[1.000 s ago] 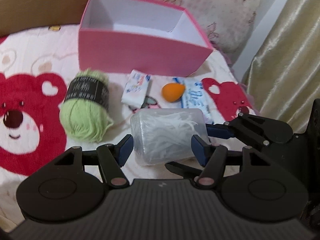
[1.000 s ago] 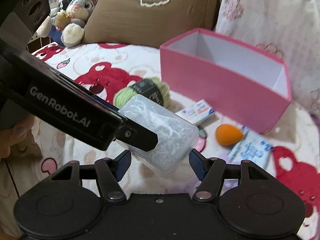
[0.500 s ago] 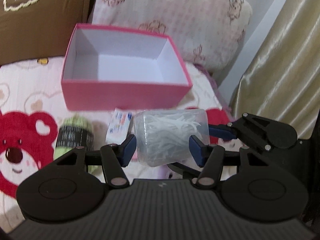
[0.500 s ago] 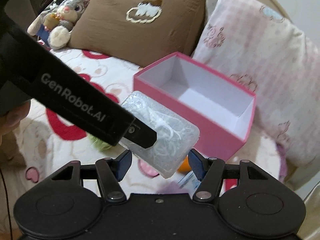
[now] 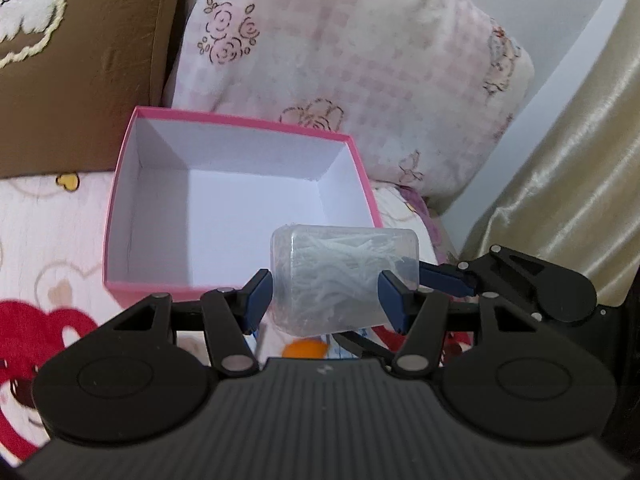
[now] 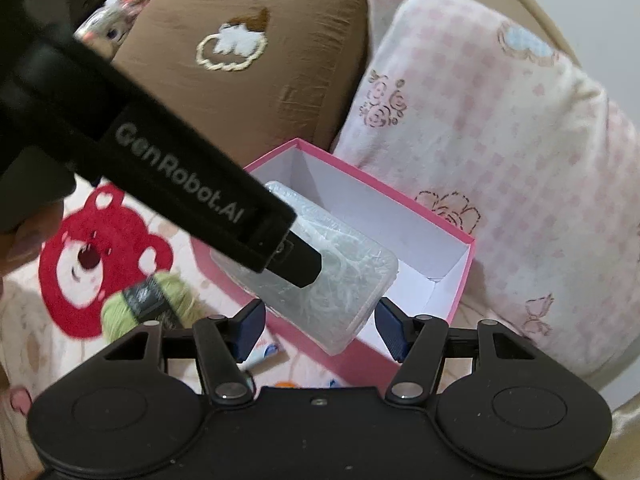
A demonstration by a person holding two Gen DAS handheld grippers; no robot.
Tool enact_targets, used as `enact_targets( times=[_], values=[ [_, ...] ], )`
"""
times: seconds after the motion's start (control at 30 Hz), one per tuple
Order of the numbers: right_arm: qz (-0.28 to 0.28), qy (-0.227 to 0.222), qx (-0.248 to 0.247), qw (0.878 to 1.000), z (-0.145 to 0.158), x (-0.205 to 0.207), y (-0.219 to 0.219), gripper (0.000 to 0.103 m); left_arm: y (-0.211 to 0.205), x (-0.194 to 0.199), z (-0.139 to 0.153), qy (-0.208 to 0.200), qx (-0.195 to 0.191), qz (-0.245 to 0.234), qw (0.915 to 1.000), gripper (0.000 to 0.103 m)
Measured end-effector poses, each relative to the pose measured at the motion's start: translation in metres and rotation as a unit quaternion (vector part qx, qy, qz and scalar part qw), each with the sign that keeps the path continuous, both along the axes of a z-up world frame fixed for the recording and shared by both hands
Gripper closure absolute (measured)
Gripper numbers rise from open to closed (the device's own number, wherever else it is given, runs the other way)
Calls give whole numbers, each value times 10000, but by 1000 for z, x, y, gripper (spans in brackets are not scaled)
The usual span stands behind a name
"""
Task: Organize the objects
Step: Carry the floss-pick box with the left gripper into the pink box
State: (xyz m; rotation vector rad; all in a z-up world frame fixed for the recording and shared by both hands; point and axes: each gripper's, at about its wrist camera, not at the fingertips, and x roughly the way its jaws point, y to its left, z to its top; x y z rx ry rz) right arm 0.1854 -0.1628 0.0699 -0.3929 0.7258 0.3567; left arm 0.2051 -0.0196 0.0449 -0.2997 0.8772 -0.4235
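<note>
1. Gripping a clear plastic container (image 5: 344, 276) full of thin white sticks, the left gripper (image 5: 326, 296) has its blue pads pressed on the container's two long sides; its jaws have just been closing on it
2. The right gripper (image 6: 322, 322) reaches in from the other side. The tips of its pads meet the same container on both flanks, so both tools hold it together
3. In the left wrist view one right finger touches the container's right end and the other runs beneath it
4. The container hangs in the air, lying on its side, over the near right corner of an open pink box (image 5: 240, 122) with a white, bare inside
5. Beneath the container a small orange thing (image 5: 306, 348) shows on the bear-print bedcover (image 6: 92, 264)
6. A ball of green yarn (image 6: 140, 304) with a dark band lies on the cover just outside the box, with a small white packet (image 6: 262, 354) near it
7. Behind the box lean a brown cushion (image 5: 80, 80) and a pink checked pillow (image 5: 360, 60); a gold curtain (image 5: 560, 160) hangs at the right
</note>
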Motion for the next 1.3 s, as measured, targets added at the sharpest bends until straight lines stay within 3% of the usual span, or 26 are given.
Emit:
enact_targets(
  times=[0.23,0.47,0.73,1.07,1.3],
  values=[
    [-85,248,167,9995,-6,66,-13,37,-7,73,-8,259,34,73,9996,46],
    [-169,565,-39,9983,-42,124,-21,37,-18,133,-47,623,-27,192,9979,48],
    [-430,930,-146,9946,-66,157,-7,38,0,162,-74,831,-315,262,9957,52],
    [-422,1246,-394,9905,-110,182,10,38,4,183,-118,1171,-268,498,9915,49],
    [-283,1428,-546,9878,-125,186,11,39,10,188,-137,1552,-618,721,9833,54]
  ],
)
